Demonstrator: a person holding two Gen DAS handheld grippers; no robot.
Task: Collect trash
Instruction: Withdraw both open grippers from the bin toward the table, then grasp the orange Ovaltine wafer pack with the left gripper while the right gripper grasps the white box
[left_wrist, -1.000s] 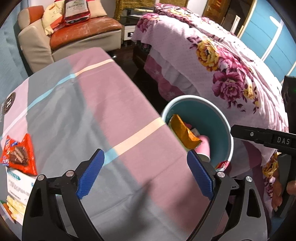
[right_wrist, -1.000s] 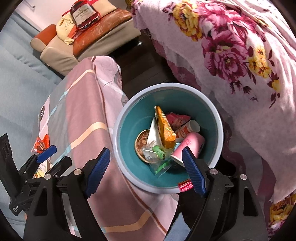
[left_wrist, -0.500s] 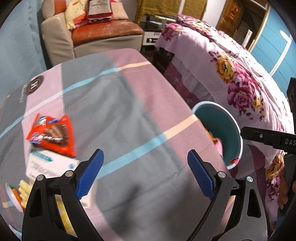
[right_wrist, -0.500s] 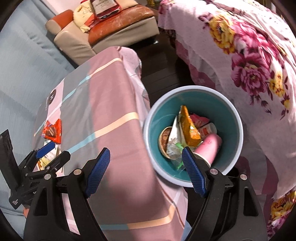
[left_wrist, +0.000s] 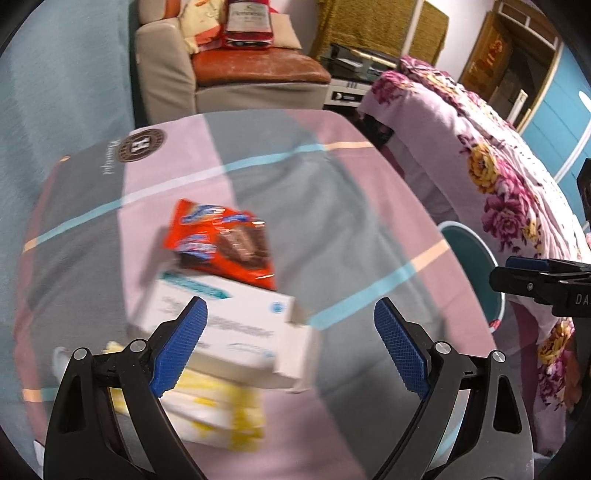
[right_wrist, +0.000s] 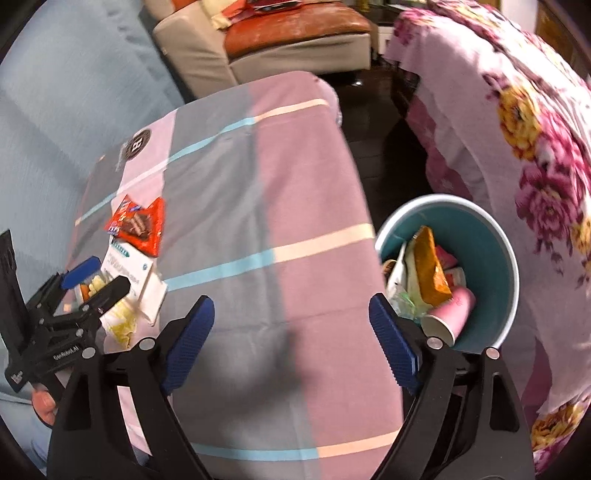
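A red snack wrapper (left_wrist: 221, 243) lies on the table, partly on a white box (left_wrist: 229, 328) with a yellow packet (left_wrist: 207, 406) under it. My left gripper (left_wrist: 291, 347) is open and empty, just in front of the box. My right gripper (right_wrist: 291, 343) is open and empty above the tablecloth. A teal trash bin (right_wrist: 495, 258) beside the table holds several wrappers and a pink cup (right_wrist: 450, 314). The wrapper (right_wrist: 138, 225), the box (right_wrist: 129, 269) and my left gripper (right_wrist: 94, 275) also show in the right wrist view.
The table wears a pink and grey checked cloth (left_wrist: 332, 206). A bed with a floral cover (left_wrist: 498, 162) stands right of the bin (left_wrist: 476, 266). A sofa (left_wrist: 236, 74) stands beyond the table. A dark box with a round logo (left_wrist: 96, 162) lies at the table's far left.
Both grippers have swung left, away from the bin and over the table. The wrapper and white box have come to the middle of the left wrist view.
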